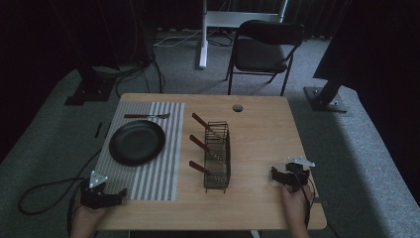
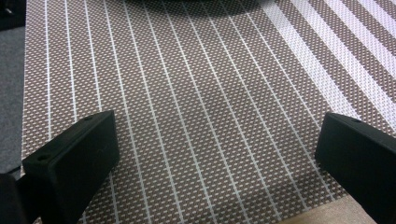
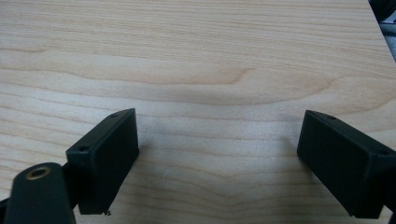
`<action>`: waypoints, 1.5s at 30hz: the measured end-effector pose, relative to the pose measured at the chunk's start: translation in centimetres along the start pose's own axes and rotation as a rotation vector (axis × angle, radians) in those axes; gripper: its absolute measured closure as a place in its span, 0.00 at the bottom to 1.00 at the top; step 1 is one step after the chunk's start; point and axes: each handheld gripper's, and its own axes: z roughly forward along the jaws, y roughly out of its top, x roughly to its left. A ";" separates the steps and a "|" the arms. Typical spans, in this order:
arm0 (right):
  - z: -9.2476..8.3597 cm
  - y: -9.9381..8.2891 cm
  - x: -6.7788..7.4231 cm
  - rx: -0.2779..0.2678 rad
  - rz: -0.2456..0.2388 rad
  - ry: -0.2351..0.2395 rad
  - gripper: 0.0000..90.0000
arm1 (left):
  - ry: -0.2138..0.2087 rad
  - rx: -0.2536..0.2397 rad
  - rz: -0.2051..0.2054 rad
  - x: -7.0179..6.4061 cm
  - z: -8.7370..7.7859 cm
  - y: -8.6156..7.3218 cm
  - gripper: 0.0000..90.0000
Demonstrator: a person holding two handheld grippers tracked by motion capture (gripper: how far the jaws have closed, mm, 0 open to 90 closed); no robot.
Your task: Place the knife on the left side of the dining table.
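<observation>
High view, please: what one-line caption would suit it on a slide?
Two open hand-held grippers, left gripper and right gripper, rest near a black round plate and black wire basket.

left tongs [image 1: 120, 197]: black, blocky, grey plate, black cable | right tongs [image 1: 274, 174]: same

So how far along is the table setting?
Done: plate on the mat, fork beyond it. In hand: nothing; left gripper and right gripper are open and empty. Left: three wooden-handled utensils sit in the wire basket.
</observation>
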 end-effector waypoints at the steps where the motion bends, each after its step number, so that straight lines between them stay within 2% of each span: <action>1: 0.0 0.0 0.0 0.000 0.000 0.000 0.13 | 0.000 0.000 0.000 0.0 0.0 0.0 0.01; 15: 0.0 0.0 0.0 0.000 0.000 0.000 0.13 | -0.005 0.002 0.002 0.1 0.0 0.0 0.01; 27: 0.0 0.0 0.0 0.000 0.001 -0.001 0.13 | -0.017 0.010 0.018 0.2 -0.1 0.1 0.01; 32: 0.0 0.0 0.0 0.000 0.001 -0.001 0.13 | -0.042 0.023 0.043 -0.1 -0.1 0.2 0.01; 40: 0.0 0.0 0.0 0.000 0.002 -0.002 0.13 | -0.074 0.027 0.057 -0.8 -0.3 0.7 0.01; 42: 0.0 0.0 0.0 0.000 0.002 -0.002 0.13 | -0.090 0.019 0.056 -1.0 -0.4 0.9 0.01; 43: 0.0 0.0 0.0 0.000 0.003 -0.002 0.13 | -0.113 0.011 0.061 -1.3 -0.5 1.2 0.02; 45: 0.0 0.0 0.0 0.000 0.002 -0.002 0.13 | -0.121 0.012 0.066 -1.5 -0.5 1.4 0.02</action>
